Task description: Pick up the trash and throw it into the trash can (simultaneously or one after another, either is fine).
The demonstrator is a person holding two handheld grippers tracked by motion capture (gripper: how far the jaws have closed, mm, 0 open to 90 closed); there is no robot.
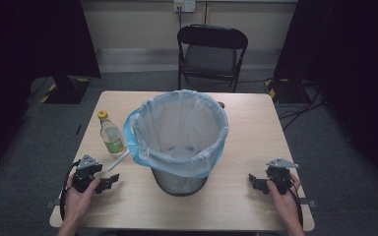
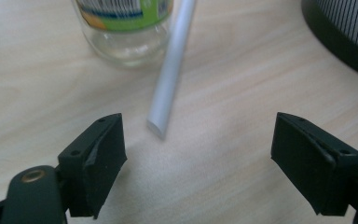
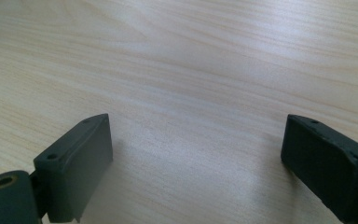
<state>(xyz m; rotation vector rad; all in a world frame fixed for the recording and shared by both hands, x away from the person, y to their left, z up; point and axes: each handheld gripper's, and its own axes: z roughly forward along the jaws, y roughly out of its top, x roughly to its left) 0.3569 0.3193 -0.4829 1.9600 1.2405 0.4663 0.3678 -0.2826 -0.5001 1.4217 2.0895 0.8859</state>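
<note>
Two grippers I run, left gripper (image 1: 109, 182) and right gripper (image 1: 254, 183), both spread wide over the table (image 1: 256, 132); one white tube (image 2: 171, 70) lies touching one bottle (image 1: 111, 132), beside one lined bin (image 1: 179, 135).

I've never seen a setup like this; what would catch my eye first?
Most likely the wire bin lined with a pale blue bag, standing mid-table. To its left stands a small bottle with a yellow cap, and a white tube lies between them. At the near edge, a person's hands hold the left claw and right claw, both open and empty.
</note>
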